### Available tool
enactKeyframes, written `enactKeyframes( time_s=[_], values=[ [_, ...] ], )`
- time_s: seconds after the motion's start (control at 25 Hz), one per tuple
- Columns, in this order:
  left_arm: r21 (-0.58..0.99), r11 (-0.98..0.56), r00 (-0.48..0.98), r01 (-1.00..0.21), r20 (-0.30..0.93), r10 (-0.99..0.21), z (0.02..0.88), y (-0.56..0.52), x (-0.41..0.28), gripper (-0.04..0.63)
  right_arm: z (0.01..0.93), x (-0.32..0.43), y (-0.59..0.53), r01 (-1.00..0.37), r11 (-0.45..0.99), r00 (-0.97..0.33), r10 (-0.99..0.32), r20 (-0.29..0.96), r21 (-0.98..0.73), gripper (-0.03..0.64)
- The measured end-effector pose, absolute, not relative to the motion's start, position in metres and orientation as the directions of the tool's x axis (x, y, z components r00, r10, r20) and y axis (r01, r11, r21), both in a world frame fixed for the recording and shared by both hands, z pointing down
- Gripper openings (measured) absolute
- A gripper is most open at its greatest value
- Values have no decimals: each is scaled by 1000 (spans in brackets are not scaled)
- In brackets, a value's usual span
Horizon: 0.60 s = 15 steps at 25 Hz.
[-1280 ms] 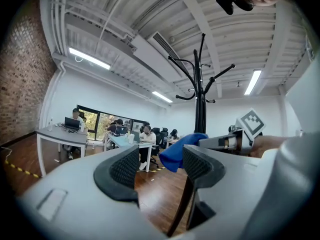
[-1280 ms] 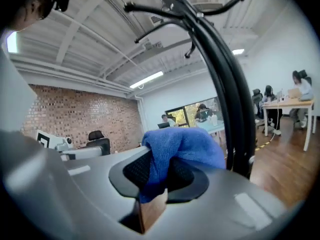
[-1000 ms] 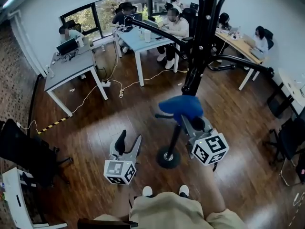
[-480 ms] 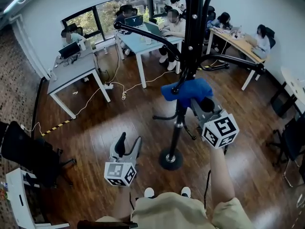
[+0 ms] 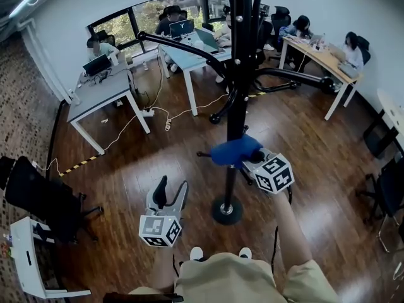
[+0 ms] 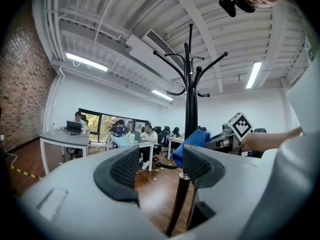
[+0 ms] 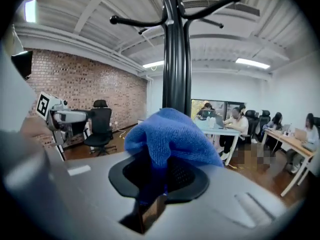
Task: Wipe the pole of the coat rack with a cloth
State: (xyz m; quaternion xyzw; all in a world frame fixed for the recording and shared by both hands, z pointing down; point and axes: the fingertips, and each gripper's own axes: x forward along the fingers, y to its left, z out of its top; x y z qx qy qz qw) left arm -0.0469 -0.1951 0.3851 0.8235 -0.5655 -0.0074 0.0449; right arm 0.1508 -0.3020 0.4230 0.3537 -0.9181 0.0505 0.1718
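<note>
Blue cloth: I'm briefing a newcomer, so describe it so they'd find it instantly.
Find the tall black coat rack mid-floor. Against its pole, above the round base, the right tongs clamp a bunched blue cloth, the only bright colour on it.

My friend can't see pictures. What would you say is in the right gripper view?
The right claw pinches a bunched blue cloth and holds it up in front of the black pole of a coat rack. Behind are a brick wall, an office chair and people at desks.
</note>
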Motion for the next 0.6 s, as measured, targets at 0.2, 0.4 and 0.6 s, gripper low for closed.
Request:
enactKeyframes(
  time_s=[0.2,0.4,0.6],
  values=[
    [81,-342,345,-936,30,-938,383,-191,-43,249,457,151,-301,-548,835,-697,-495,518,61,61],
    [70,-296,297,-953,-2,-955,373,-185,-49,233,348,190,-305,-518,837,-855,-502,129,-175,60],
    [73,-275,276,-959,13,-961,376,-186,-60,235,258,202,-326,-429,877,-872,-464,-157,-215,60]
  ],
)
